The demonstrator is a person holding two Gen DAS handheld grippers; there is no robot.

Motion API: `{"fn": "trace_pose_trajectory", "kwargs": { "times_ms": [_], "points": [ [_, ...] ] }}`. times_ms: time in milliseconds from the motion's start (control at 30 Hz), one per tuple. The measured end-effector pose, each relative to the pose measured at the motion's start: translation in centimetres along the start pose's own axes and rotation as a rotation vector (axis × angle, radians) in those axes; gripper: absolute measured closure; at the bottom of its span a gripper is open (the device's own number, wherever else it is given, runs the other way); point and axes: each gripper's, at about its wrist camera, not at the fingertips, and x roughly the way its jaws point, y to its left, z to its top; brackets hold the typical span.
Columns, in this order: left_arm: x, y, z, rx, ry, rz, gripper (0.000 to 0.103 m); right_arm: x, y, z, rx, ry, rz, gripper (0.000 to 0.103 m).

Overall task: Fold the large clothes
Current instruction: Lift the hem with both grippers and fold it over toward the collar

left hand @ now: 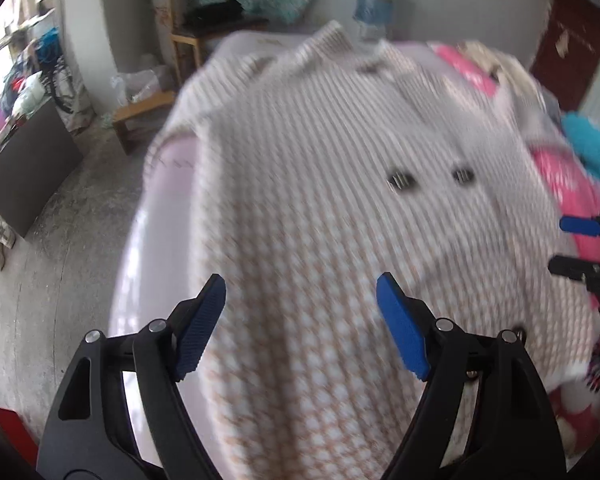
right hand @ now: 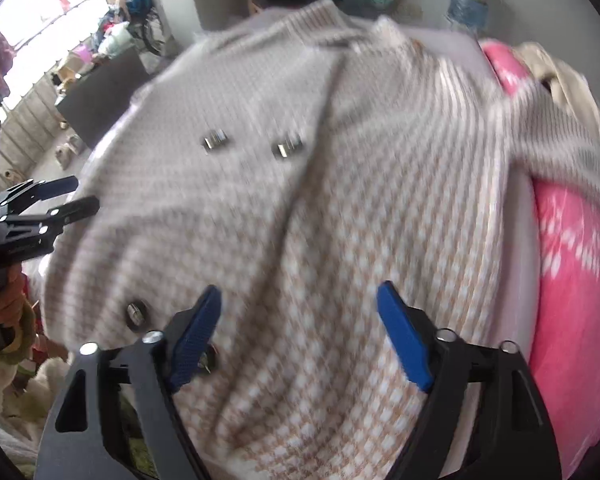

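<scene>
Across the bed (left hand: 148, 240) lies the checked coat (left hand: 320, 200), spread front-up with its long axis running away from both cameras, collar at the far end and hem nearest the jaws. Both grippers hang above that near end, the left gripper (left hand: 300, 320) over the coat's left half and the right gripper (right hand: 300, 328) over the half beside the pink blanket (right hand: 572, 280), neither clearly nearer. Each pair of jaws stands wide with nothing between them; the buttons (right hand: 252, 146) mark the centre line, probably the fold's reference.
</scene>
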Motion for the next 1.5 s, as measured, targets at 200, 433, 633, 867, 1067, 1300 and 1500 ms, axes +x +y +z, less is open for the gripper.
{"fn": "trace_pose_trajectory", "kwargs": {
  "times_ms": [200, 433, 633, 867, 1067, 1300, 1500],
  "points": [
    [-0.4, 8.8, 5.4, -0.265, -0.085, -0.004, 0.022, 2.1, 4.1, 7.2, -0.1, -0.025, 0.139, 0.018],
    [6.2, 20.6, 6.8, -0.751, 0.02, -0.238, 0.021, 8.5, 10.5, 11.5, -0.212, -0.017, 0.181, 0.018],
    [13.5, 27.1, 1.9, -1.193, 0.155, -0.53, 0.021, 13.8, 12.2, 12.4, -0.232, 0.07, 0.161, 0.018],
    [22.3, 27.8, -1.9, -1.454, 0.285, -0.757, 0.019, 15.3, 12.4, 13.3, -0.24, 0.109, 0.127, 0.018],
    [28.8, 27.9, -3.9, -1.607, 0.375, -0.886, 0.019, 16.0, 12.6, 14.4, -0.219, 0.112, 0.114, 0.018],
    [32.1, 28.7, -4.6, -1.672, 0.375, -0.849, 0.042, 16.3, 12.8, 15.4, -0.208, 0.097, 0.096, 0.018],
    [31.6, 30.6, -4.0, -1.632, 0.346, -0.732, 0.086, 15.5, 11.8, 15.7, -0.195, 0.056, 0.078, 0.018]
  ]
}}
